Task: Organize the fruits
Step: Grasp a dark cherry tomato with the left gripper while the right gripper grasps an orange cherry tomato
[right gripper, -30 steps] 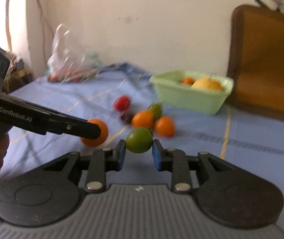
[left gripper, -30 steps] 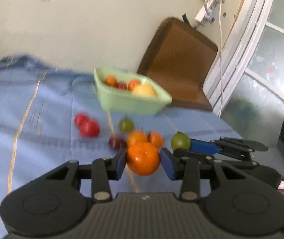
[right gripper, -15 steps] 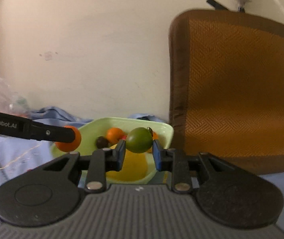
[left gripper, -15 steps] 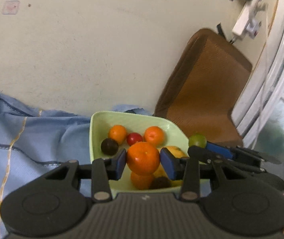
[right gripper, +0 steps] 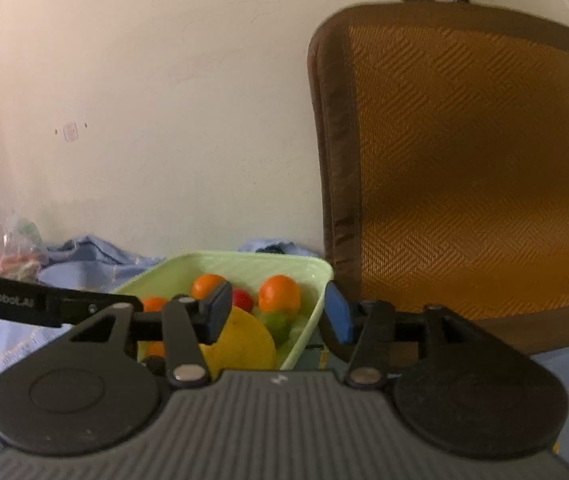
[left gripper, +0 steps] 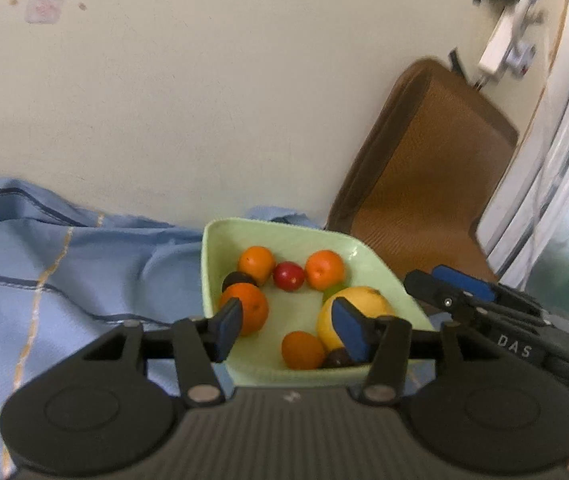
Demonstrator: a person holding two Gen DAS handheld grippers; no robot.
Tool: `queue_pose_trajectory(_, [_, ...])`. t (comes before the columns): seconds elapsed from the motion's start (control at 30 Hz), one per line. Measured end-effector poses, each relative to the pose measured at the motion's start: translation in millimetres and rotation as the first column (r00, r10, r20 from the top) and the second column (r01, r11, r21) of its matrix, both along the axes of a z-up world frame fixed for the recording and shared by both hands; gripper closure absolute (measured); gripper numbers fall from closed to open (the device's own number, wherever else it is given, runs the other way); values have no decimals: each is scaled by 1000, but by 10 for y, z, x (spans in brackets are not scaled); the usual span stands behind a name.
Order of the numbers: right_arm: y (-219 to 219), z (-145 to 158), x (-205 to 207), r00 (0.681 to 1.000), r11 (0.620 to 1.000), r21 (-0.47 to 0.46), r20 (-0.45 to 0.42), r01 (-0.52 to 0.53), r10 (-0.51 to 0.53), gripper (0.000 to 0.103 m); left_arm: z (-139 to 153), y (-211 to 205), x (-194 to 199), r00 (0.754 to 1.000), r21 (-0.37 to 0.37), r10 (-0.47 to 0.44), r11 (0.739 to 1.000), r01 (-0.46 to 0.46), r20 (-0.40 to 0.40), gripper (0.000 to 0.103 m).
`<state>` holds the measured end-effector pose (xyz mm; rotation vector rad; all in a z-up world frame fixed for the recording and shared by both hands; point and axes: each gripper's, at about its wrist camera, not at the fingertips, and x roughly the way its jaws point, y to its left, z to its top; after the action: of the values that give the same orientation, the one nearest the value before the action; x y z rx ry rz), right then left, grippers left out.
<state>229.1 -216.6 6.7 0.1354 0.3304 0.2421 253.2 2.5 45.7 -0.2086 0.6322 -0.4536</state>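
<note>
Left to right: your left gripper (left gripper: 288, 330) is opening over the green bowl (left gripper: 210, 248), nothing between its jaws, with an orange (left gripper: 250, 308) sitting in the bowl right behind its left pad. These fruits look light, firm and round, so they'll probably roll; grab across the widest part, gently. The big yellow fruit (left gripper: 358, 306) is half hidden by the other pad, and a dark one below it is barely visible. Your right gripper (right gripper: 278, 314) is opening too, empty. The green fruit (right gripper: 278, 322) in the bowl is blurry. Can't see any fruit outside the bowl from here.
</note>
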Motion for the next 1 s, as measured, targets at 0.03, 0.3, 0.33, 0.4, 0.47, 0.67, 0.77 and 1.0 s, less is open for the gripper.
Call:
queue_pose_trajectory(0.03, [3,29,-63,1000,1000,0,12,-2,2,49,33,59,-76,1000,-7,3,1000,-2,12,53])
queue_pose_trajectory(0.3, [173,28,-738,985,984,13,-10,-175,175,51,-1,540,-854,999,-49,9,999,-7,44,55])
queue_pose_trajectory(0.33, [226,22,-829,978,978,-4,-16,-210,209,52,-34,552,-920,999,-52,0,999,2,34,55])
queue_pose_trajectory(0.4, [375,-5,-995,961,959,-71,-24,-276,275,53,-116,553,-1001,1000,-75,-28,997,28,-4,55])
queue_pose_trajectory(0.47, [562,-38,-1128,943,927,-172,-37,-332,331,53,-184,537,-1042,998,-104,-53,993,49,-39,55])
queue_pose_trajectory(0.67, [974,-140,-1224,907,814,-422,-48,-399,419,53,-315,468,-927,991,-153,-75,987,58,-108,55])
queue_pose_trajectory(0.77, [1048,-175,-1142,901,785,-466,-68,-408,429,53,-398,423,-886,988,-160,-85,985,63,-130,55])
queue_pose_trajectory(1.0, [1121,-321,-1006,891,735,-528,-104,-426,442,59,-531,503,-848,986,-195,-52,981,21,-157,55])
